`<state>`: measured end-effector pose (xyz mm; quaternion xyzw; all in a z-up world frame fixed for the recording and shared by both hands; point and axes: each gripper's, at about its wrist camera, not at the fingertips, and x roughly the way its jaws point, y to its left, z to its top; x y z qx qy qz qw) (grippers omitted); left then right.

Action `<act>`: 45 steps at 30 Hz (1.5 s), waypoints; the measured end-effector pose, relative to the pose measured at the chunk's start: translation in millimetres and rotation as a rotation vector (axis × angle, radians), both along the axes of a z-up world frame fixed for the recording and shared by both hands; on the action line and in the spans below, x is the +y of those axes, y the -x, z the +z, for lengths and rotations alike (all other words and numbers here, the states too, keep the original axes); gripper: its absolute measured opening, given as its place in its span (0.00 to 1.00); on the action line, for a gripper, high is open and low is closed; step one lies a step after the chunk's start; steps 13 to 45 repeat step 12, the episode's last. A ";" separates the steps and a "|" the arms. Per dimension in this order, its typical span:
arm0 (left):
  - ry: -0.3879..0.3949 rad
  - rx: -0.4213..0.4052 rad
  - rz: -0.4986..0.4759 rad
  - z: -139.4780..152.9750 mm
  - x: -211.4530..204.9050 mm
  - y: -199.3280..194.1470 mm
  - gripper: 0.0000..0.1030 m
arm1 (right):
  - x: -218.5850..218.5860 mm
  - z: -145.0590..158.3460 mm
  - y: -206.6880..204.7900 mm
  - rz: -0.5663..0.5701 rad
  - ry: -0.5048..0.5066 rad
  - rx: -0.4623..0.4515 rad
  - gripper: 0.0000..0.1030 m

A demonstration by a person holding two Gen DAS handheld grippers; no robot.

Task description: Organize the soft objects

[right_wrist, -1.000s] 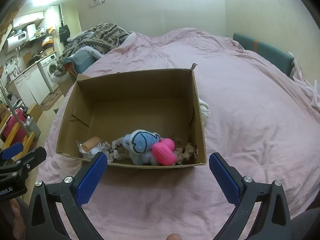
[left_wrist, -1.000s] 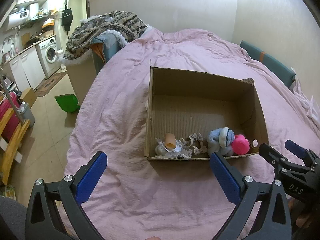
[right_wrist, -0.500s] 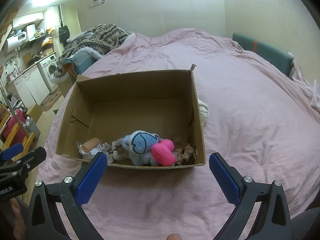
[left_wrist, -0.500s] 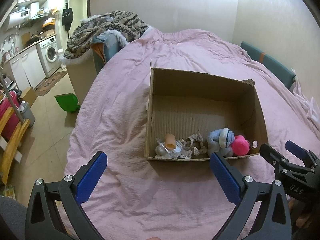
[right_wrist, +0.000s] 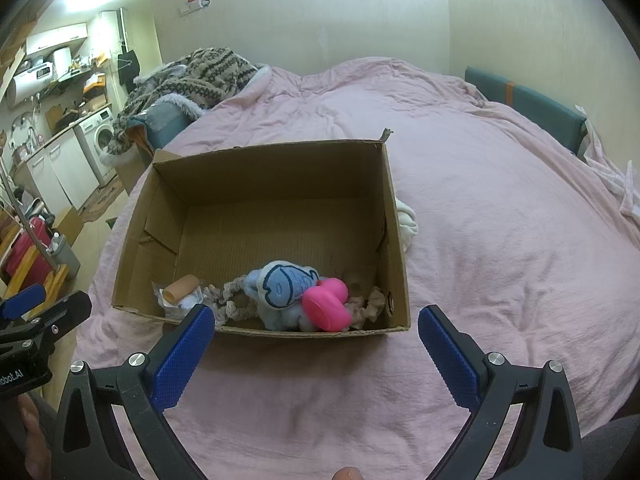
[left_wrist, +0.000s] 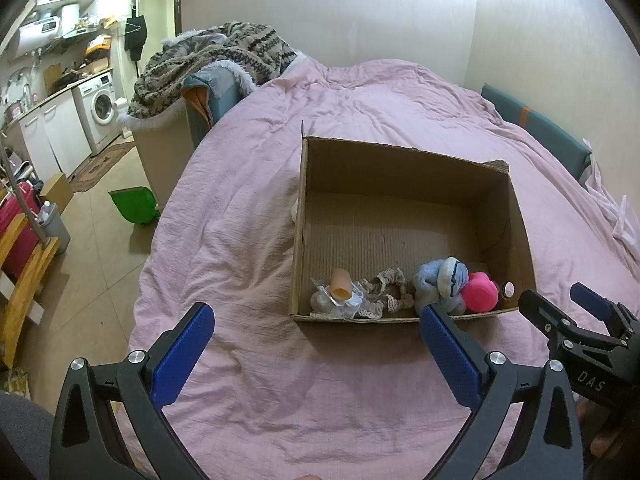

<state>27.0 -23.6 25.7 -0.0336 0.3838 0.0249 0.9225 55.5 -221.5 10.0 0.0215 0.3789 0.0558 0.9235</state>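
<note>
An open cardboard box (left_wrist: 516, 216) (right_wrist: 394, 240) sits on the pink bed cover. Along its near wall lie a light-blue fish plush (left_wrist: 442, 282) (right_wrist: 286, 284), a pink toy (left_wrist: 482, 298) (right_wrist: 326, 306), beige scrunchies (left_wrist: 386, 290) (right_wrist: 230, 298), a tan roll on clear wrapping (left_wrist: 340, 286) (right_wrist: 182, 288) and a brown scrunchie (right_wrist: 370, 302). My left gripper (left_wrist: 312, 344) is open and empty, just short of the box. My right gripper (right_wrist: 316, 344) is open and empty, also short of the box; it shows at the right edge of the left wrist view (left_wrist: 560, 312).
A white cloth (right_wrist: 406, 224) lies against the box's right outer wall. A pile of patterned blankets (left_wrist: 212, 60) sits at the bed's far left. The floor on the left holds a green dustpan (left_wrist: 132, 204), a washing machine (left_wrist: 102, 108) and a wooden frame (left_wrist: 20, 292).
Both views have barely shifted; the box and its contents stay put and both grippers remain open.
</note>
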 end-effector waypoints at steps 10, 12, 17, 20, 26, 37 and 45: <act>0.004 0.007 -0.002 -1.7 -1.8 -1.2 0.99 | -1.0 -0.4 0.0 0.001 -0.004 0.000 1.00; 0.002 0.004 -0.010 -2.8 -3.7 -1.6 0.99 | -1.2 -0.3 0.2 0.000 -0.004 0.001 1.00; 0.002 0.004 -0.010 -2.8 -3.7 -1.6 0.99 | -1.2 -0.3 0.2 0.000 -0.004 0.001 1.00; 0.002 0.004 -0.010 -2.8 -3.7 -1.6 0.99 | -1.2 -0.3 0.2 0.000 -0.004 0.001 1.00; 0.002 0.004 -0.010 -2.8 -3.7 -1.6 0.99 | -1.2 -0.3 0.2 0.000 -0.004 0.001 1.00; 0.002 0.004 -0.010 -2.8 -3.7 -1.6 0.99 | -1.2 -0.3 0.2 0.000 -0.004 0.001 1.00; 0.002 0.004 -0.010 -2.8 -3.7 -1.6 0.99 | -1.2 -0.3 0.2 0.000 -0.004 0.001 1.00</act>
